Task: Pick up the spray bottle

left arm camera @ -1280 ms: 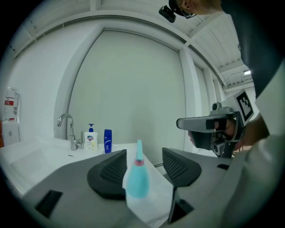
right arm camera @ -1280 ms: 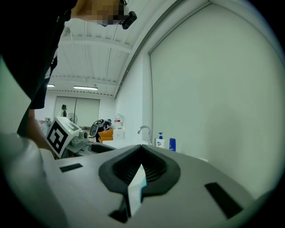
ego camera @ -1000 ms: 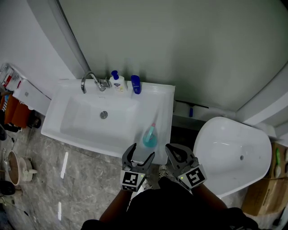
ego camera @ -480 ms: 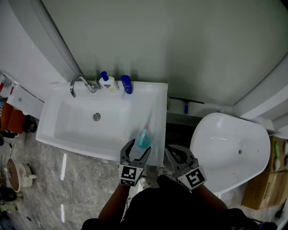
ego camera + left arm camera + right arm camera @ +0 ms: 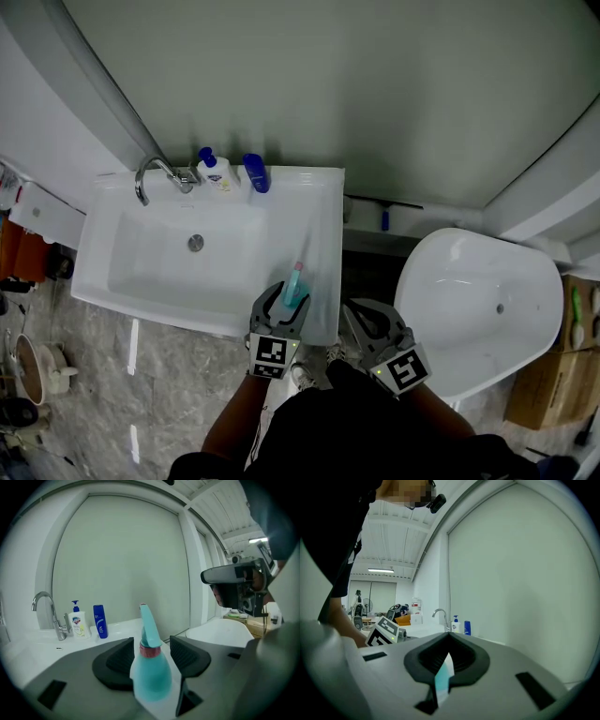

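A teal spray bottle (image 5: 294, 281) with a red collar stands on the near right rim of the white sink (image 5: 323, 220). My left gripper (image 5: 287, 296) is around it. In the left gripper view the bottle (image 5: 150, 677) stands upright between the two dark pads (image 5: 117, 660), and the jaws are closing on it. A narrow gap still shows beside its neck. My right gripper (image 5: 361, 314) hangs just right of the sink's corner, away from the bottle. Its jaws (image 5: 449, 637) meet at the tips, and nothing I can name is held between them.
A chrome tap (image 5: 150, 173), a white pump soap bottle (image 5: 214, 169) and a dark blue bottle (image 5: 253, 172) stand along the sink's back edge. A white toilet bowl (image 5: 478, 309) is to the right, with a cardboard box (image 5: 553, 394) beyond it. A pot (image 5: 33, 352) sits on the floor at left.
My left gripper has moved forward and down until the spray bottle stands between its jaws, and the jaws have narrowed. The right gripper has barely shifted.
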A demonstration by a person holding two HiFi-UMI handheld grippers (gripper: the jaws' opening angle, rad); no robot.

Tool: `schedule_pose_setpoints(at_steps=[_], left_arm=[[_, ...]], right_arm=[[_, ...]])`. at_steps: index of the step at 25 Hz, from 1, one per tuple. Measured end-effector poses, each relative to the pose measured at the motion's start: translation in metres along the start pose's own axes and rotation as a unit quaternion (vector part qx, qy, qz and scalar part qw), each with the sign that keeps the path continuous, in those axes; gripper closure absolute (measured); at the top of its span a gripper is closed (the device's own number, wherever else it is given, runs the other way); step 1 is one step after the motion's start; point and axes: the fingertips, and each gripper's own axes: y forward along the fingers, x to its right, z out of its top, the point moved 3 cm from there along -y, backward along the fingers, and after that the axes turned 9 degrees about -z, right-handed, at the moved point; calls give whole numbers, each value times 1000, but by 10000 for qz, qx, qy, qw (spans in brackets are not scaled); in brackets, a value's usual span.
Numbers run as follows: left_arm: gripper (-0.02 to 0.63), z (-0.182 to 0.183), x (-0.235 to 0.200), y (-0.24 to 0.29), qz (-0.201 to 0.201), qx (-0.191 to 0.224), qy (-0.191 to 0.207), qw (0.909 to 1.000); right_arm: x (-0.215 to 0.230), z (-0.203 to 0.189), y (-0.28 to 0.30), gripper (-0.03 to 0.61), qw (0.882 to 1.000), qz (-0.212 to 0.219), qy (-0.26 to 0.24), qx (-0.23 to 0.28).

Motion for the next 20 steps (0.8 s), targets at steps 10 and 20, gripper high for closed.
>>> schedule_pose_setpoints(at_steps=[10, 20], left_arm=[[480, 1, -4, 5, -16, -36, 111, 9999], [485, 3, -5, 1, 138, 104, -64, 9998]], right_arm=[[5, -2, 4, 580, 10000, -52, 24, -9], [6, -3, 2, 580, 10000, -51, -1, -12]])
